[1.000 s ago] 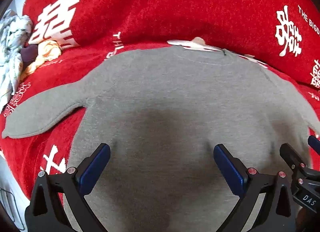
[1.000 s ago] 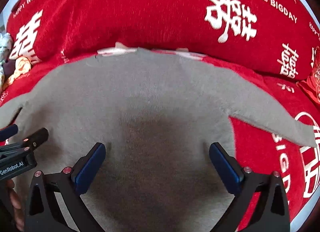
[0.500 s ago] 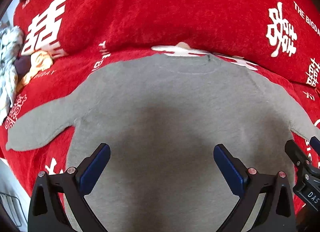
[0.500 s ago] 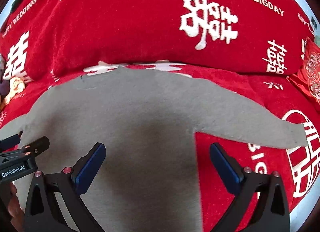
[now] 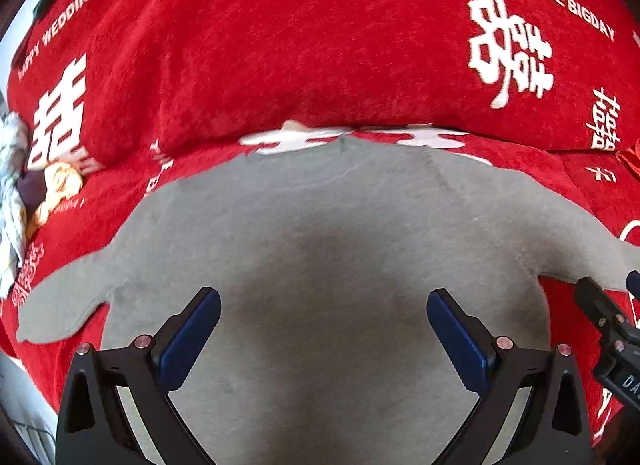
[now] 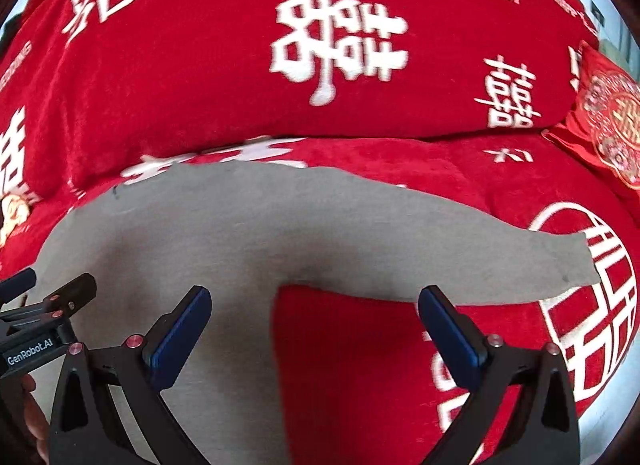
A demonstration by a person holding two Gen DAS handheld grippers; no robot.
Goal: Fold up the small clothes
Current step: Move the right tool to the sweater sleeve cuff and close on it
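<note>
Flat grey knit sweater (image 5: 320, 233) on plush red blanket (image 5: 280, 45) (both grippers (image 5: 323, 319) (image 6: 314, 315) gape, empty).

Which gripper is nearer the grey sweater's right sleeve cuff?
Right. Right gripper hangs just below that grey sweater sleeve; left gripper sits over the torso.

Red blanket (image 5: 300, 45) carries white print: "THE BIGDAY" toward its far right corner in both views, "HAPPY WEDDING" (first letter cut off) along its far left edge in the left wrist view, plus large white double-happiness characters across it and a round white emblem near its right edge. Left gripper (image 6: 40, 329), at the left edge of the right wrist view, bears a white "GenRobot.AI" label. Right gripper (image 5: 612, 341), at the right edge of the left wrist view, shows only partial lettering "DA", rest cut off.
</note>
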